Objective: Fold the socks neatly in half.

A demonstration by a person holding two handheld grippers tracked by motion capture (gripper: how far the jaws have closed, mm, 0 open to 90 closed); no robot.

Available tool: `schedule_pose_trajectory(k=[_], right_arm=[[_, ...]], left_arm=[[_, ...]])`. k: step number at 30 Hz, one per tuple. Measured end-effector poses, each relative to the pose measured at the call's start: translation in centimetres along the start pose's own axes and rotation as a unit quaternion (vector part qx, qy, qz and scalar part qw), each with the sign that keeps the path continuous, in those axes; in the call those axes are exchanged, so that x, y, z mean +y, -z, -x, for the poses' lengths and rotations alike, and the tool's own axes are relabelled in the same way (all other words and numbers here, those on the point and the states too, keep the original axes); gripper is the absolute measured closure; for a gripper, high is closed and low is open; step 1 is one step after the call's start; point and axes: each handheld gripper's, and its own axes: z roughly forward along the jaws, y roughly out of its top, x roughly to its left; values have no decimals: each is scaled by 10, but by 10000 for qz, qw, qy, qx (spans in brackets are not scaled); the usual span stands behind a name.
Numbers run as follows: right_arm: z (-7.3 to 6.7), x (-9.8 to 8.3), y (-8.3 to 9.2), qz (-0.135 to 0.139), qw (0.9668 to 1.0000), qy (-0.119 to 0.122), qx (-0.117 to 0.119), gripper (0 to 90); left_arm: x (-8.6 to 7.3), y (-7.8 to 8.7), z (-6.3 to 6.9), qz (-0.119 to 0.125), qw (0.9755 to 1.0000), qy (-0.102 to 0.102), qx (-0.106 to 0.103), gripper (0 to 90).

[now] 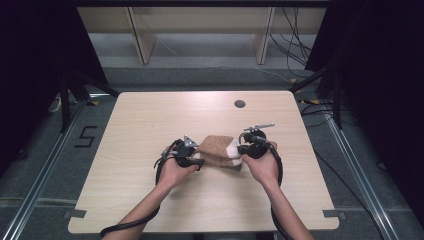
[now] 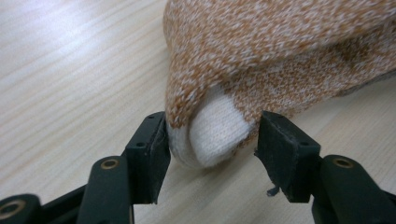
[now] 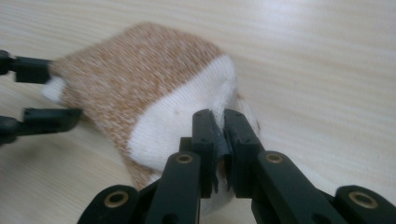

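Note:
An orange-brown speckled sock (image 1: 218, 147) with white ends lies folded in a hump on the wooden table (image 1: 150, 115), between my two grippers. My left gripper (image 1: 197, 159) stands at its left end. In the left gripper view the jaws (image 2: 210, 140) are open around the rounded white tip (image 2: 215, 137); the left pad brushes the tip and the right pad stands just off it. My right gripper (image 1: 242, 149) holds the sock's right end. In the right gripper view its jaws (image 3: 220, 135) are shut on a fold of the white band (image 3: 177, 116), and the left gripper (image 3: 58, 93) shows at the far end.
A round cable hole (image 1: 240, 104) sits near the table's far edge. Pale wooden frame legs (image 1: 142, 40) stand on the floor beyond the table, and cables (image 1: 295, 45) trail at the back right. Bare tabletop lies on all sides of the sock.

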Motion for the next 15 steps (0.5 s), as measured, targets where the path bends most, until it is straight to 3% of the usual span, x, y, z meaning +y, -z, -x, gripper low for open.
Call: schedule_pose_trajectory(k=[4,5,6,8,9,12,15], right_arm=[[7,-11,-7,16,9997,-237,90,831],[10,-12,-7,51,9999,-85,116,829],[9,-12,-7,41,9996,-258,80,827],[11,-13,-7,72,9996,-181,209,825],[9,-13,-7,40,9994,-305,183,825],[9,-15,-8,100,9995,-269,164,822],[11,-16,-9,146,9995,-208,197,822]], left_arm=[[4,10,0,54,9999,18,-97,427],[7,17,-1,114,9998,-45,-131,429],[10,23,-2,195,9997,-84,-143,429],[21,38,-4,478,9986,30,-211,434],[29,43,-5,664,9976,105,-189,437],[44,38,-8,781,9963,301,-174,437],[48,13,-11,540,9968,593,-73,400]])
